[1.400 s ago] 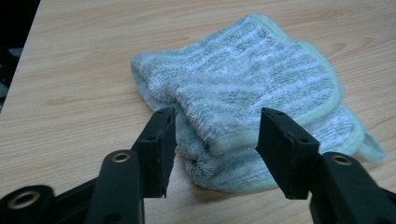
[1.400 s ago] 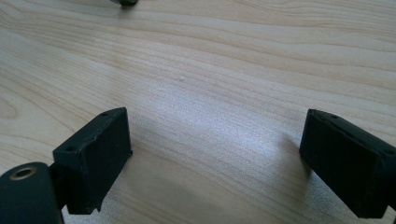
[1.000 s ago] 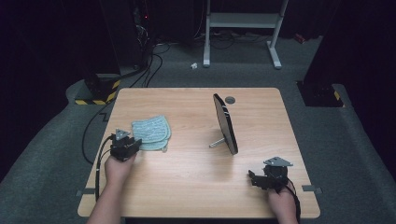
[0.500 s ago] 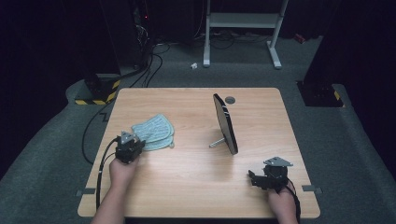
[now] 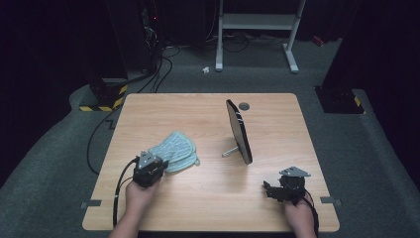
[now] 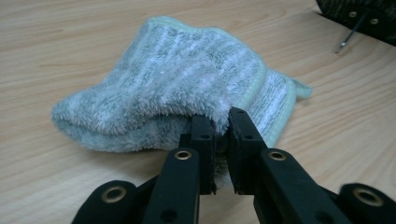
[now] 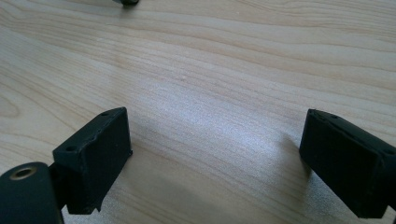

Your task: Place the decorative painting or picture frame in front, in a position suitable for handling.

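Note:
A pale green fluffy cloth (image 5: 174,150) lies bunched on the wooden table (image 5: 208,208), left of centre. My left gripper (image 5: 158,162) sits at its near edge. In the left gripper view the cloth (image 6: 177,88) is folded over, and the left gripper (image 6: 222,128) is shut on a pinch of its near hem. A dark round mirror (image 5: 239,131) stands edge-on on a thin stand, right of the cloth. At the near right of the table my right gripper (image 5: 270,190) rests low; in its own view the right gripper (image 7: 215,158) is open over bare wood.
A small dark round cap (image 5: 243,105) sits in the table top behind the mirror. Cables (image 5: 99,139) trail off the left edge to the floor. A yellow-and-black striped block (image 5: 101,101) and a white metal frame (image 5: 257,29) stand beyond the table.
My left gripper has moved right and toward the near edge, and the cloth has shifted right with it and bunched up. The right gripper has stayed put.

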Demonstrator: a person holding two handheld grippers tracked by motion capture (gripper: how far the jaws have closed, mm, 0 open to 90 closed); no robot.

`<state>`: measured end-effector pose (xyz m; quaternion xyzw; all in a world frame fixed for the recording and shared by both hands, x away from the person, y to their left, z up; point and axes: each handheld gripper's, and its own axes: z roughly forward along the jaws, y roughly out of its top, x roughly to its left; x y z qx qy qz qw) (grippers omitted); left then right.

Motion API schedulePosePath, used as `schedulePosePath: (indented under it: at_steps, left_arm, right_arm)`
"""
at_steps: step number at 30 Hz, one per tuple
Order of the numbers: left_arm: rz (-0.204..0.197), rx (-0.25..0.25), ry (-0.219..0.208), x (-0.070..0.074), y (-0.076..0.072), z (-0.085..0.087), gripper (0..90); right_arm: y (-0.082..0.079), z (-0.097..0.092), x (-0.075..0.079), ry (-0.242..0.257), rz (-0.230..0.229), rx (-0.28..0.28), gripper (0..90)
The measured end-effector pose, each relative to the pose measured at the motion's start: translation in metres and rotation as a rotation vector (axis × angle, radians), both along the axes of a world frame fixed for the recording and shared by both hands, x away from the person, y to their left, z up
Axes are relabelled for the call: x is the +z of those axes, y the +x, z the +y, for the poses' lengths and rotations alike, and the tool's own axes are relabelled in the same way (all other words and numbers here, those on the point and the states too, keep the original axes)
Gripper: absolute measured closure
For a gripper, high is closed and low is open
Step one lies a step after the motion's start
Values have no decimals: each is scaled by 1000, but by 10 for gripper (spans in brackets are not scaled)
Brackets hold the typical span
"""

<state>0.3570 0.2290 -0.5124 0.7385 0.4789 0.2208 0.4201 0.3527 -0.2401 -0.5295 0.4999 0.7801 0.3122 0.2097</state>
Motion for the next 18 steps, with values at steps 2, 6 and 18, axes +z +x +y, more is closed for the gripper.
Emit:
schedulePosePath:
  at_steps: [2,6,18]
  left_arm:
    - [-2,-8,14,-1,-3,-6,821]
    - [2,-26,24,-3,-8,-13,815]
    - [19,-126,46,-8,-24,-37,665]
  right_arm:
    - [0,0,0,0,0,1,86]
    - [0,0,0,1,-1,4,86]
    - [0,0,0,0,0,12,86]
